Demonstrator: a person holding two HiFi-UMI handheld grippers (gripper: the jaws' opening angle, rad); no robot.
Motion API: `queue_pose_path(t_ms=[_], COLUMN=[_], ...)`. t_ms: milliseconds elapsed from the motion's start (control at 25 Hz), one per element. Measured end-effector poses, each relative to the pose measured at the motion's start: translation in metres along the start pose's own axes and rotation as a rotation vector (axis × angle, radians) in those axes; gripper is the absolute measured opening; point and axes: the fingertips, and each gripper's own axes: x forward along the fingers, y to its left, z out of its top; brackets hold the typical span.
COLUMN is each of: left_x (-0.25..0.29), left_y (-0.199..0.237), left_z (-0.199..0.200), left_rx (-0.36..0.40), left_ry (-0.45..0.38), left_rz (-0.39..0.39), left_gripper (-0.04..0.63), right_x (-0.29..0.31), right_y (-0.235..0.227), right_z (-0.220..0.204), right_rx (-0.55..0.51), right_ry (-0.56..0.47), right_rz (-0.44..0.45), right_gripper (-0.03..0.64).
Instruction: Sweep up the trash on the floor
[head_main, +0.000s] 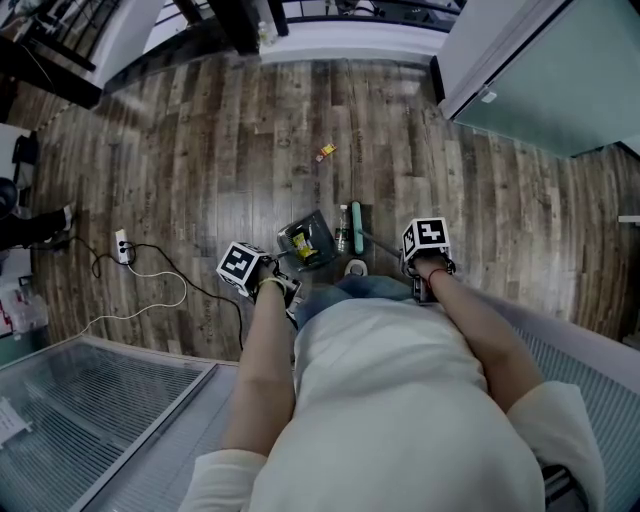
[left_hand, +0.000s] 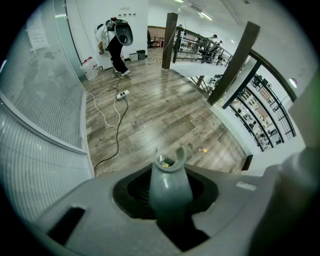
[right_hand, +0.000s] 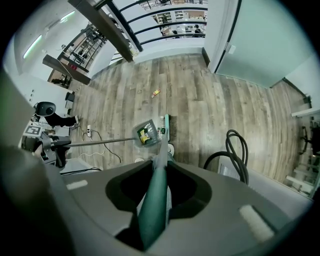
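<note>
A small yellow-red scrap of trash (head_main: 326, 152) lies alone on the wooden floor, ahead of me; it also shows in the left gripper view as the scrap (left_hand: 203, 149) and in the right gripper view (right_hand: 156, 93). A grey dustpan (head_main: 307, 240) sits near my feet with yellow-green litter in it. My left gripper (head_main: 283, 289) is shut on its long grey handle (left_hand: 170, 185). My right gripper (head_main: 425, 278) is shut on the green broom handle (right_hand: 156, 197). The broom head (head_main: 357, 228) rests beside the pan, with a plastic bottle (head_main: 343, 231) between them.
A white power strip (head_main: 122, 246) with cables lies on the floor to the left. A glass partition (head_main: 90, 400) runs along the near left. A teal panel (head_main: 540, 80) stands at the far right, a railing (head_main: 330, 12) at the back. A black hose (right_hand: 235, 150) loops on the right.
</note>
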Motion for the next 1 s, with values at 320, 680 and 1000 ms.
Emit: queue_pose_path(t_ms=[320, 680, 1000], left_x=[-0.003, 0.000, 0.001], left_y=[-0.008, -0.004, -0.004], left_z=[-0.006, 0.000, 0.000], left_rx=[-0.012, -0.001, 0.005], left_ry=[0.025, 0.004, 0.009], left_rz=[-0.015, 0.002, -0.004], left_gripper=[0.089, 0.091, 0.092], right_x=[0.002, 0.007, 0.008], right_y=[0.013, 0.037, 0.053], right_z=[0.000, -0.005, -0.013], right_rx=[-0.068, -0.173, -0.273], right_ry=[0.022, 0.067, 0.107], right_rz=[0.009, 0.051, 0.070], right_gripper=[0.097, 0.097, 0.097])
